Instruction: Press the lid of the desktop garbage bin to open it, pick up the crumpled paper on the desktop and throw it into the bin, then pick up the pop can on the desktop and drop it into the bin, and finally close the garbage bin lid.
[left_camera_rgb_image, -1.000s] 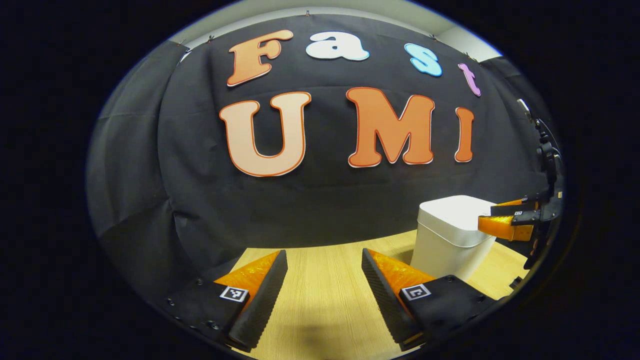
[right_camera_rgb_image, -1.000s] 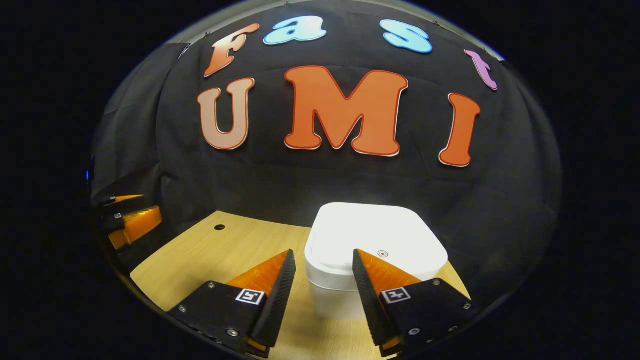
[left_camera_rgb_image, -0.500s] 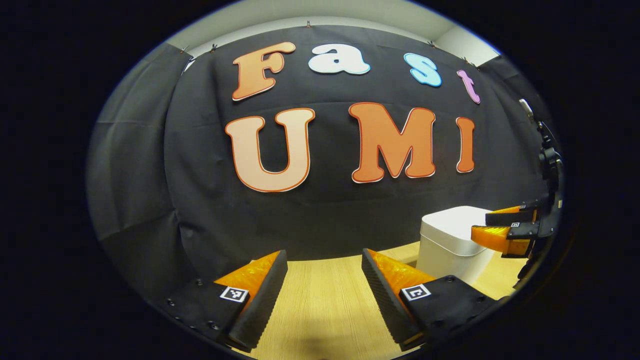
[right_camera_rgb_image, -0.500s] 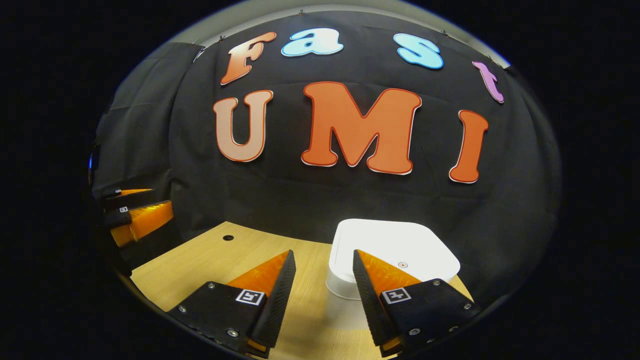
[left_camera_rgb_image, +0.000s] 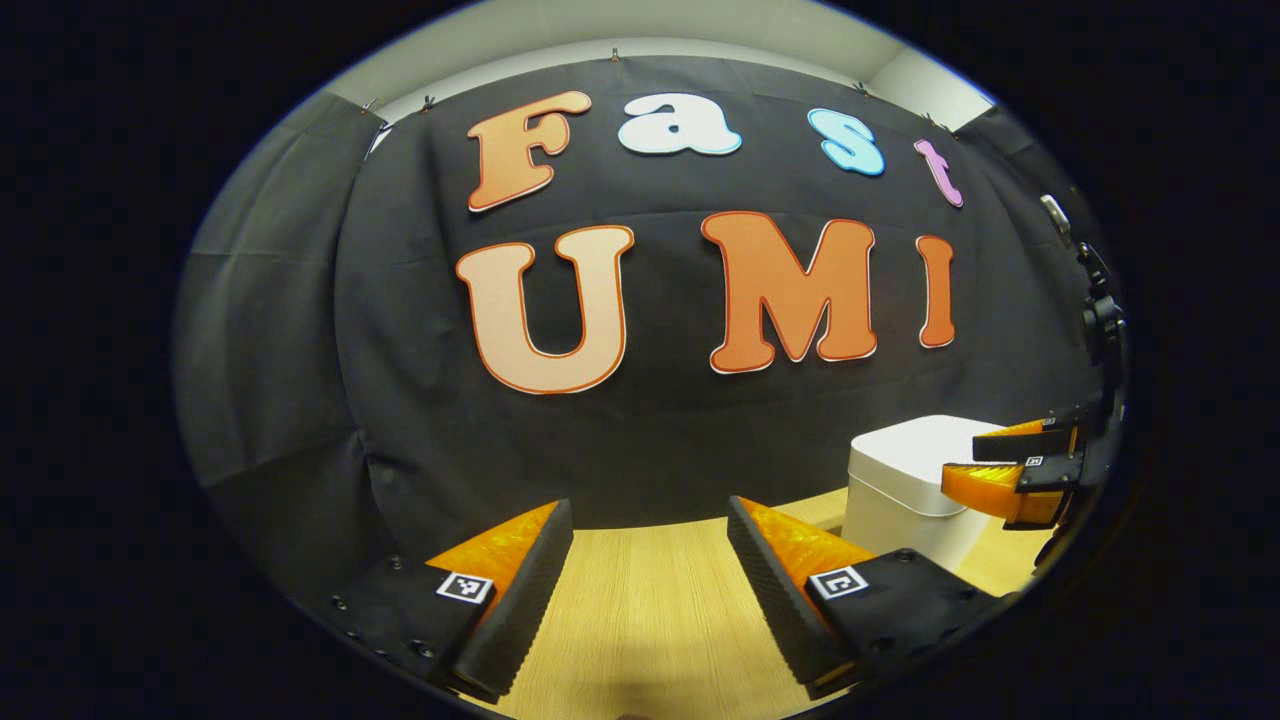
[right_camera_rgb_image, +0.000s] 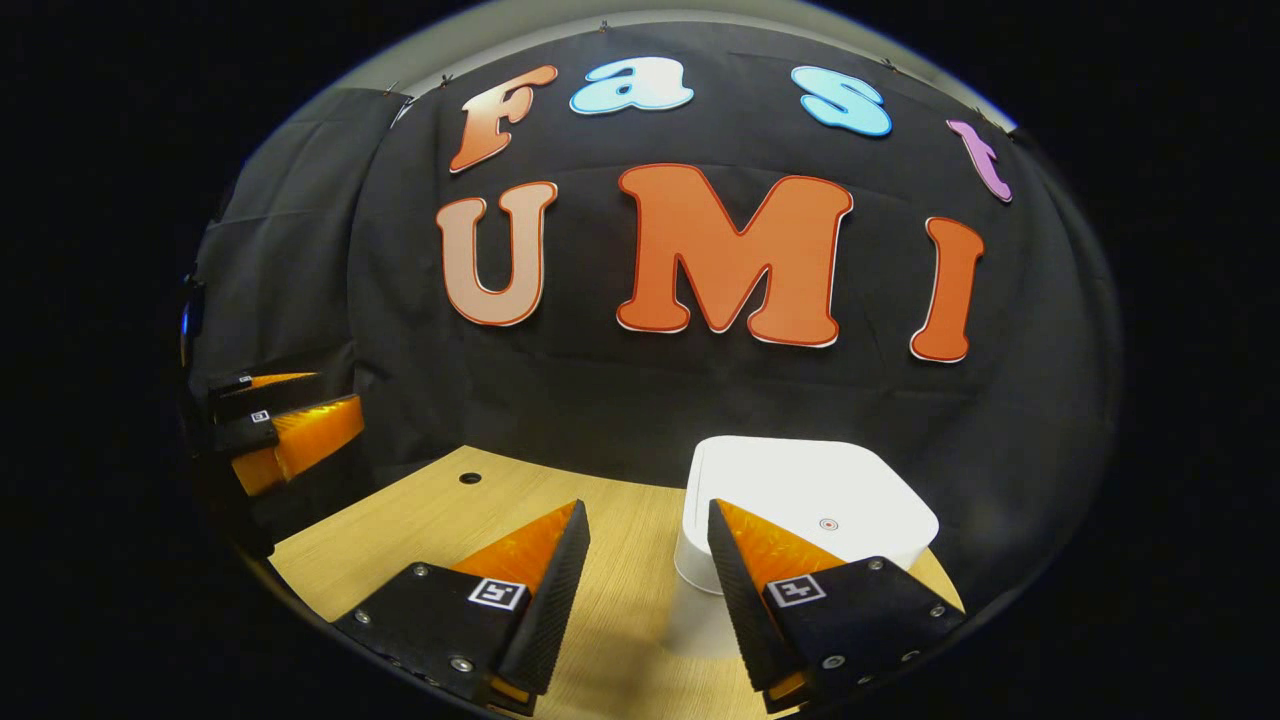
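Both grippers, left gripper (left_camera_rgb_image: 648, 555) and right gripper (right_camera_rgb_image: 648, 560), hover jaws wide, empty, over wood-grain worktop (right_camera_rgb_image: 420, 520) beside rounded-square white plastic bin (right_camera_rgb_image: 810, 500), lid closed.

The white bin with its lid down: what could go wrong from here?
The bin sits near the desk's far edge, so a hard press on its closed lid might shove it back. The right gripper, jaws open, hangs off to its left; a press there could miss the small red mark.

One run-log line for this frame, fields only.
bin lid: closed | left gripper: open, empty | right gripper: open, empty, near bin | table
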